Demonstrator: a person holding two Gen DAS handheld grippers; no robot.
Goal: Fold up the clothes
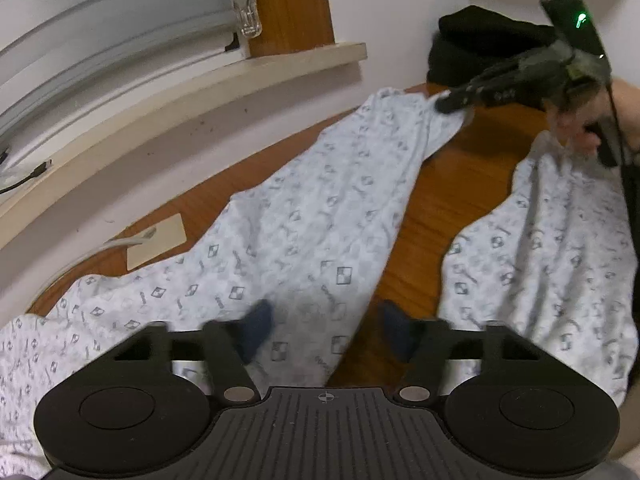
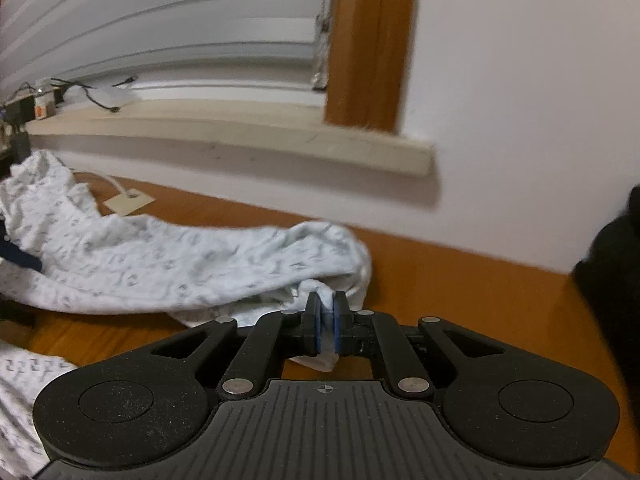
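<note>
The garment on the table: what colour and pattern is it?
The garment is white with small grey printed squares and marks, clearest in the left wrist view.

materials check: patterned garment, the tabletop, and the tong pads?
Patterned garment: soft knit or woven fabric, likely cotton, matte; it creases and drapes limply. Tabletop: wood or wood-look laminate, orange-brown with visible grain and slight sheen; cannot tell which. Pads on the right tongs: blue, looks like rubber or foam on black plastic fingers, pinching a fold of cloth.
</note>
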